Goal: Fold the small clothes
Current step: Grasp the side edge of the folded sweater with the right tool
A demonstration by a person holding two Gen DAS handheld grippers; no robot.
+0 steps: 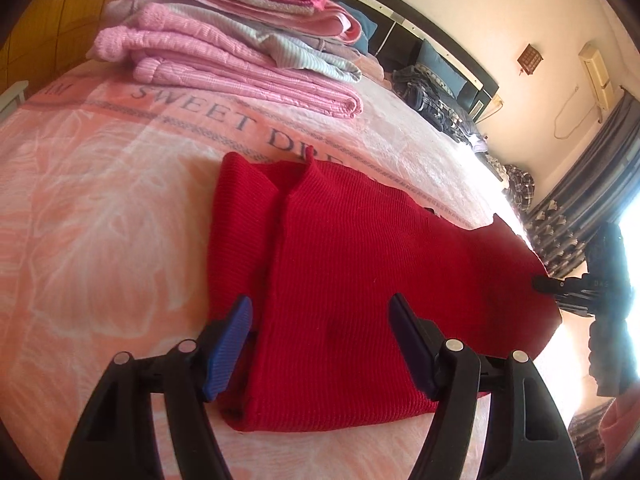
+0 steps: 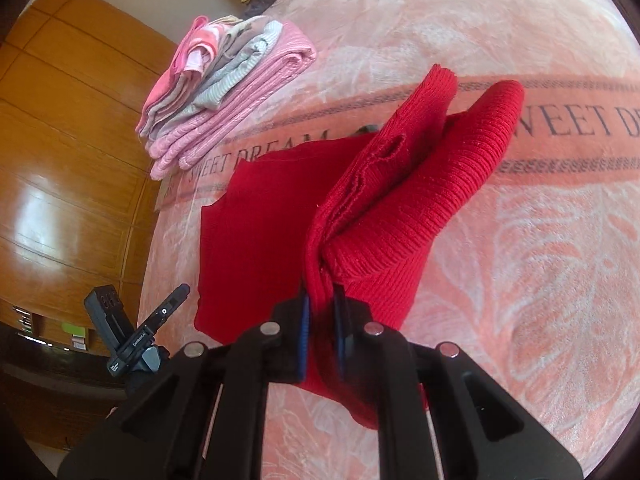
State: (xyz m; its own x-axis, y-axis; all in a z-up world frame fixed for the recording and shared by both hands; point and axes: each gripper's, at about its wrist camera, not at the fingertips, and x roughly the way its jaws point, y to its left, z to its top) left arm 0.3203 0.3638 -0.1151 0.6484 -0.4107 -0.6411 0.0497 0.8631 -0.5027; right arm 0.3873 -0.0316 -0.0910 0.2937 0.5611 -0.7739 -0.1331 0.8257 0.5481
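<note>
The right gripper (image 2: 322,320) is clamped on a bunched edge of the red sweater (image 2: 384,208), lifting that part off the bed so its ribbed sleeves rise in folds. The left gripper (image 1: 320,344) has its jaws spread wide and holds nothing; its blue pads (image 1: 230,344) hover just over the sweater's near edge, where the rest lies flat on the pink blanket (image 1: 100,200). Farther back on the blanket sits a pile of folded clothes (image 1: 224,40), pink and grey.
</note>
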